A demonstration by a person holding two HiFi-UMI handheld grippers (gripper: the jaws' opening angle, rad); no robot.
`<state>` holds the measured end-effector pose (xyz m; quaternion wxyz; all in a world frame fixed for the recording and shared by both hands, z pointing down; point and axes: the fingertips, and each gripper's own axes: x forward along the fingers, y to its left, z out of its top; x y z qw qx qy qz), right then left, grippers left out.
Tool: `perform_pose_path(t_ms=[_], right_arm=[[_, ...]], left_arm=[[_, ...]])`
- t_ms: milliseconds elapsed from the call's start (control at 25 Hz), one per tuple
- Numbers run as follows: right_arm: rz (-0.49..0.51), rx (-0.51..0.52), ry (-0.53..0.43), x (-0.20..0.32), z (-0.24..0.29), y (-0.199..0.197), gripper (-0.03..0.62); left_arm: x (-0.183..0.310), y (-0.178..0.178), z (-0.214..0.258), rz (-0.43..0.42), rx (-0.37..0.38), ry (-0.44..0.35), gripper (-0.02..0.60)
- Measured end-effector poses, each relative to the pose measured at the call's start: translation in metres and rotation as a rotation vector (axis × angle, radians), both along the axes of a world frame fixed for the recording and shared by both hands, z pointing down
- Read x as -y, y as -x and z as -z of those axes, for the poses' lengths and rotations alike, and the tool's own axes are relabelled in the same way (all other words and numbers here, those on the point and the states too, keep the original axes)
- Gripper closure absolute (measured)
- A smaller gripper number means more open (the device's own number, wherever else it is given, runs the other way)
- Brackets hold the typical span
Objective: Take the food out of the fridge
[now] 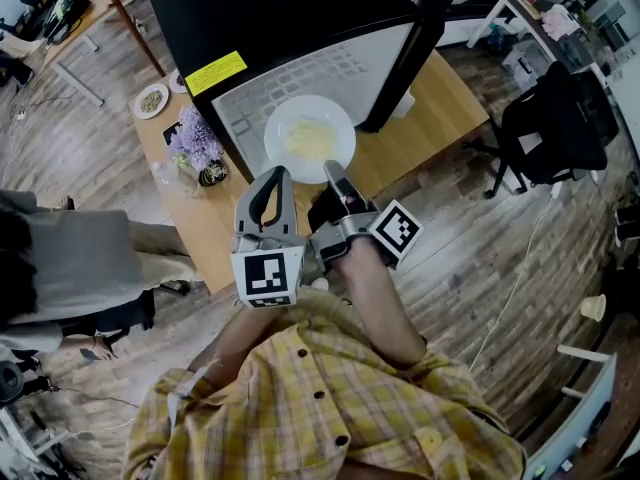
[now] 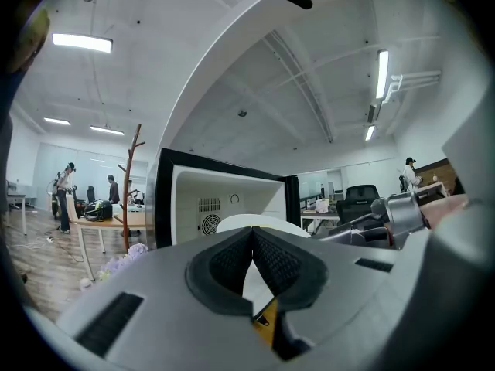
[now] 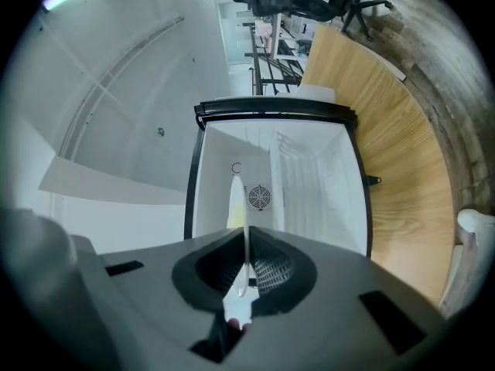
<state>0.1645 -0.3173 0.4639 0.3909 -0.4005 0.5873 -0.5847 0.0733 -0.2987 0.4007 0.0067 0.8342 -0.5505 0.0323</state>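
Observation:
A white plate (image 1: 310, 138) of pale yellow food hovers in front of the open black fridge (image 1: 280, 18), level with its white inside. My right gripper (image 1: 333, 171) is shut on the plate's near rim. In the right gripper view the plate (image 3: 236, 199) shows edge-on between the pads of that gripper (image 3: 246, 246). My left gripper (image 1: 278, 176) is shut beside it, its tip at the plate's near-left rim. The left gripper view shows the closed jaws of the left gripper (image 2: 251, 234) with the plate (image 2: 255, 221) just beyond them and the fridge (image 2: 224, 192) behind.
The fridge stands on a wooden table (image 1: 420, 138) with its black door (image 1: 410, 48) swung open on the right. Purple flowers (image 1: 195, 143) and a small dish (image 1: 152, 99) sit left of the fridge. A person (image 1: 80, 258) stands at left; a black chair (image 1: 560, 118) at right.

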Motion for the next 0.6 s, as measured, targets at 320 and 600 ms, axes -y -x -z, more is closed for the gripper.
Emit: perform_pose_path(t_ms=[320, 600], right_arm=[[0.0, 0.001, -0.009, -0.0011, -0.0004, 0.0, 0.577], [0.002, -0.002, -0.007, -0.0021, 0.0022, 0.0021, 0.577]], left_arm=[[-0.001, 0.0027, -0.0016, 0.001, 0.0, 0.001, 0.574], [-0.0026, 0.0062, 0.0006, 0.003, 0.0, 0.0, 0.574]])
